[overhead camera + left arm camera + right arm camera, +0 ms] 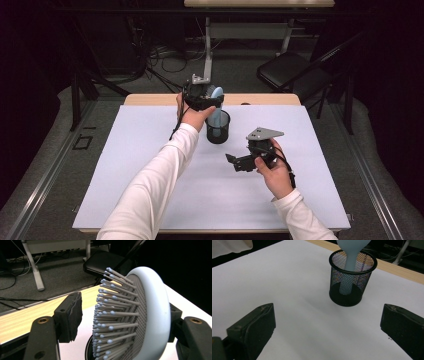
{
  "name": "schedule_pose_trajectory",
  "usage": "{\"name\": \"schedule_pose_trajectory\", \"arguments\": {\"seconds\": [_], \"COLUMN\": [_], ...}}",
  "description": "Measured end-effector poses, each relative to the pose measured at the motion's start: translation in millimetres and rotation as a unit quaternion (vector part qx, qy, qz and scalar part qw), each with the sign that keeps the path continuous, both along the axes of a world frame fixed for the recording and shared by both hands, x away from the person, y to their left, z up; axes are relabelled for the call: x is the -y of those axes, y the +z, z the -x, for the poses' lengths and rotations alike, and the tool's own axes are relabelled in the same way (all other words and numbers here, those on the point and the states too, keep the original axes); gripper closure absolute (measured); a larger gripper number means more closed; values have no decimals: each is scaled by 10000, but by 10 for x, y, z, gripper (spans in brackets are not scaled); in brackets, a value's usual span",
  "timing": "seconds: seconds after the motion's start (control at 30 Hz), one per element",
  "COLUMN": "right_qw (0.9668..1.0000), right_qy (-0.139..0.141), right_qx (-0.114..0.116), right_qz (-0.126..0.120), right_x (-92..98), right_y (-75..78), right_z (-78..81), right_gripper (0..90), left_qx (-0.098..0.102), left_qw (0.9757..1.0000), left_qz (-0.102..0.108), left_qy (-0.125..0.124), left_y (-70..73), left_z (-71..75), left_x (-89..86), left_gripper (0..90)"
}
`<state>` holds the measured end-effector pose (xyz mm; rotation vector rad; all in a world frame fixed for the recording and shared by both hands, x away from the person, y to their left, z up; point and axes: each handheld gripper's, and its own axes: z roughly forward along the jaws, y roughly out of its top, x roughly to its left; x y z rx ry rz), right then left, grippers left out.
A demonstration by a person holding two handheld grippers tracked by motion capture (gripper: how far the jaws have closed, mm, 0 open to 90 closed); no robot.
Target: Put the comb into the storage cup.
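A pale blue hairbrush stands handle-down in a black mesh cup at the back middle of the white mat. My left gripper sits around the brush head from the left. In the left gripper view the brush is between the jaws, and the left pad stands clear of the bristle tips, so the gripper is open. My right gripper hovers over the mat, to the right of the cup and nearer the person. It is wide open and empty, facing the cup and the brush handle.
The white mat covers most of the wooden table. A black folding chair and a desk frame stand on the floor behind the table. Both white sleeves reach in from the near edge.
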<state>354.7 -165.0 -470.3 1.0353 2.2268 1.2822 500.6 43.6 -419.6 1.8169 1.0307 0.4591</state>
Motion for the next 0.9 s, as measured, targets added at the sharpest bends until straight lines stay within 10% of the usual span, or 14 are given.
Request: {"name": "schedule_pose_trajectory", "arguments": {"seconds": [0.9], "right_qw": [10000], "right_qy": [18], "right_qx": [-11], "right_qz": [24], "right_x": [-7], "right_y": [-5], "right_z": [-1], "right_gripper": [0], "left_qx": [122], "left_qw": [9999], "left_qz": [-10], "left_qy": [14], "left_y": [-1], "left_z": [-2], "left_x": [-15], "left_gripper": [171]}}
